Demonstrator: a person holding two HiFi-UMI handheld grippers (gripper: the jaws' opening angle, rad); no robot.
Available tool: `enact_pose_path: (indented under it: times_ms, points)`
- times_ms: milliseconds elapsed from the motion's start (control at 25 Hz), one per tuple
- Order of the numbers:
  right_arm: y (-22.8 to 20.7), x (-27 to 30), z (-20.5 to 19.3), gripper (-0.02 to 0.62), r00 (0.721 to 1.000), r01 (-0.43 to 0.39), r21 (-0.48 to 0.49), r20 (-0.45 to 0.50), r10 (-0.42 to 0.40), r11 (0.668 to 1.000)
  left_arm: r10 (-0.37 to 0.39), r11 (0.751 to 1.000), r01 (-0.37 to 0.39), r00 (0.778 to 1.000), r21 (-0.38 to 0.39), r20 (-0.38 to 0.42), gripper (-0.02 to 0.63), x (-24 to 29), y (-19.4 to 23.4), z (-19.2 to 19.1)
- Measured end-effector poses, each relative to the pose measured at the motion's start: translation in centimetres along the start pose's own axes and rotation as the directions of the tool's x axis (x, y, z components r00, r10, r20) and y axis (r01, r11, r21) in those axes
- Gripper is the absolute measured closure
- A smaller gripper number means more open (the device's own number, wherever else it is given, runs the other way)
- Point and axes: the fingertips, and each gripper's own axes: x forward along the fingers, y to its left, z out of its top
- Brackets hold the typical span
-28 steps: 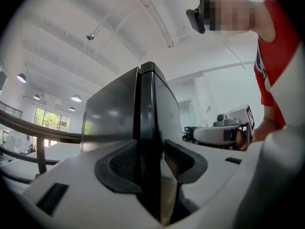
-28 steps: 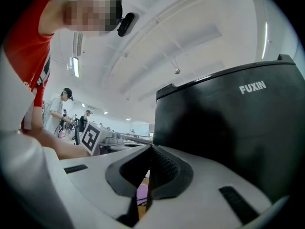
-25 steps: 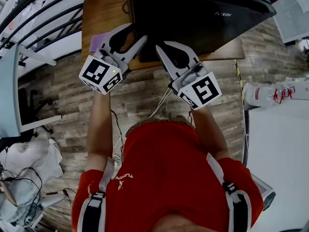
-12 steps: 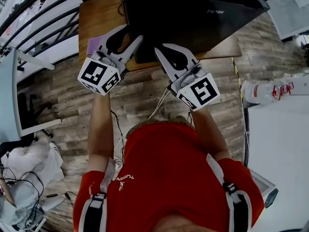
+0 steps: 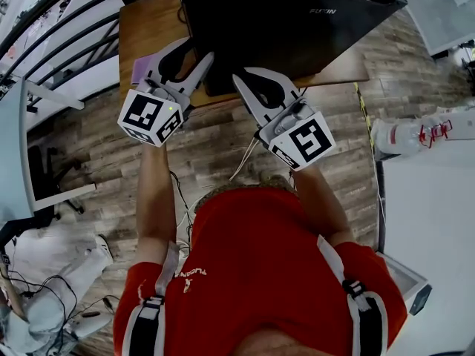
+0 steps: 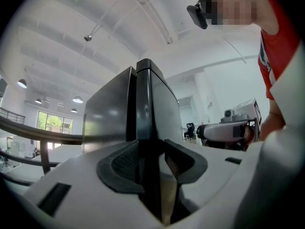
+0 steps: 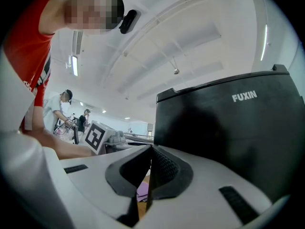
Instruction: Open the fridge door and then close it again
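Note:
A black fridge [image 5: 297, 28] marked FUXIN stands on a wooden table [image 5: 152, 28] with its door closed. My left gripper [image 5: 194, 50] is at the fridge's left front corner with its jaws apart. In the left gripper view the fridge [image 6: 157, 109] fills the middle, and its dark door edge lines up with the gap of the left gripper [image 6: 151, 156]. Whether the pads touch it I cannot tell. My right gripper [image 5: 239, 78] is shut and empty, just in front of the door. The right gripper view shows that gripper [image 7: 150, 151] beside the fridge front [image 7: 228, 137].
A purple flat object [image 5: 141, 69] lies on the table left of the fridge. Black railings [image 5: 67, 28] run along the far left. A white machine with red parts [image 5: 415, 136] stands at the right. Cables lie on the wooden floor [image 5: 208, 154].
The whole head view has drifted a little to the left. Both grippers keep their places against the fridge, and the door stays closed.

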Motion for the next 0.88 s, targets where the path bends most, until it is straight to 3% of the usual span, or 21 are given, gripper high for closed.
enact_pose_path:
  times_ms: [880]
  points:
    - [2.3, -6.0, -1.2, 0.569, 0.998, 0.055, -0.015, -0.042, -0.055, 0.998, -0.054, 0.998, 0.054, 0.998, -0.012, 0.040, 0.469, -3.9, -9.5, 0.9]
